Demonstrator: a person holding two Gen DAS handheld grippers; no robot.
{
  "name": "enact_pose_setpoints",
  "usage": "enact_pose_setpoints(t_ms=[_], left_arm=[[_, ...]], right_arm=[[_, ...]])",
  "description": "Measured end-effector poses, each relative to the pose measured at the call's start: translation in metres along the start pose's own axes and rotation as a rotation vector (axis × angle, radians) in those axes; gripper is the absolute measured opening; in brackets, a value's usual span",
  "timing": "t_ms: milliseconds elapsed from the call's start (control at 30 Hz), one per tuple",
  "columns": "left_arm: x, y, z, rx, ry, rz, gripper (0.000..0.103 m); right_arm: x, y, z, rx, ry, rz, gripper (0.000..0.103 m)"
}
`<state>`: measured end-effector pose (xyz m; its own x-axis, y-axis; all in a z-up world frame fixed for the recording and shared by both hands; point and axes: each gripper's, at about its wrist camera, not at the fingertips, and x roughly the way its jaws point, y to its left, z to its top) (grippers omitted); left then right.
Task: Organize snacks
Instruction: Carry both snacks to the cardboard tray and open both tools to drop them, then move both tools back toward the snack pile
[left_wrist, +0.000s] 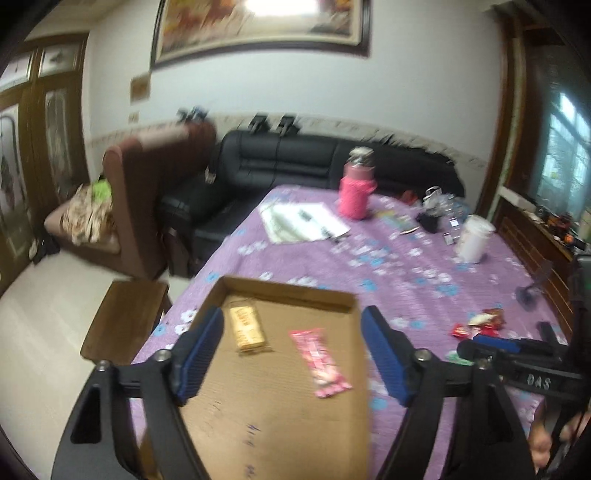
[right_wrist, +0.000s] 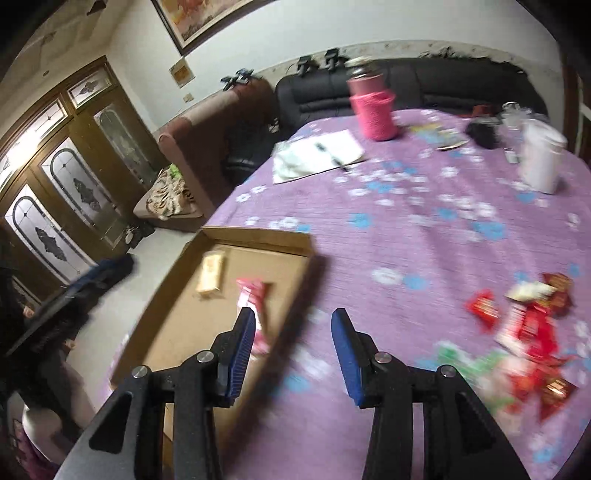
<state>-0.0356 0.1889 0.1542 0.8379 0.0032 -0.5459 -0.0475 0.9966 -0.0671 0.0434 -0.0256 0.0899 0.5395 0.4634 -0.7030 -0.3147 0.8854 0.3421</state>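
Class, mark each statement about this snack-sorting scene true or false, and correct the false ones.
1. Two snack packets lie in the cardboard tray. True: a tan packet and a pink packet.
2. The left tongs grip the pink packet. False: they are open and empty.
3. A pile of red snacks lies on the purple tablecloth. True.
4. The pink bottle lies on its side. False: it stands upright.

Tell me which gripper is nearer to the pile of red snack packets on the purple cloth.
Right. The right gripper hangs over the cloth beside the pile of red snack packets; the left gripper is over the cardboard tray, farther off.
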Motion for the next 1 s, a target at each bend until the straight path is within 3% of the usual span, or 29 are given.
enact_pose_setpoints(t_ms=[67,167,367,500,1000], left_arm=[[-0.021,-0.020,-0.006,0.022,-0.038,-0.027,0.088],[-0.039,-0.048,-0.014,0.051,-0.066,-0.047,0.091],[-0.041,-0.088,-0.033,0.055,0.001,-0.171,0.091],[-0.039,-0.104,-0.043,0.064,0.022,-0.192,0.091],[-0.042,-0.155,-0.052,0.069,-0.074,-0.229,0.091]], right_arm=[[-0.025,-0.028,-0.013,0.032,-0.019,-0.021,0.046],[-0.057,-0.073,-0.032,0.093,-0.055,-0.092,0.046],[-0.084,-0.142,-0.067,0.225,-0.054,-0.159,0.046],[-0.092,-0.163,-0.084,0.262,-0.068,-0.170,0.046],[-0.132,-0.202,-0.125,0.311,-0.108,-0.261,0.046]])
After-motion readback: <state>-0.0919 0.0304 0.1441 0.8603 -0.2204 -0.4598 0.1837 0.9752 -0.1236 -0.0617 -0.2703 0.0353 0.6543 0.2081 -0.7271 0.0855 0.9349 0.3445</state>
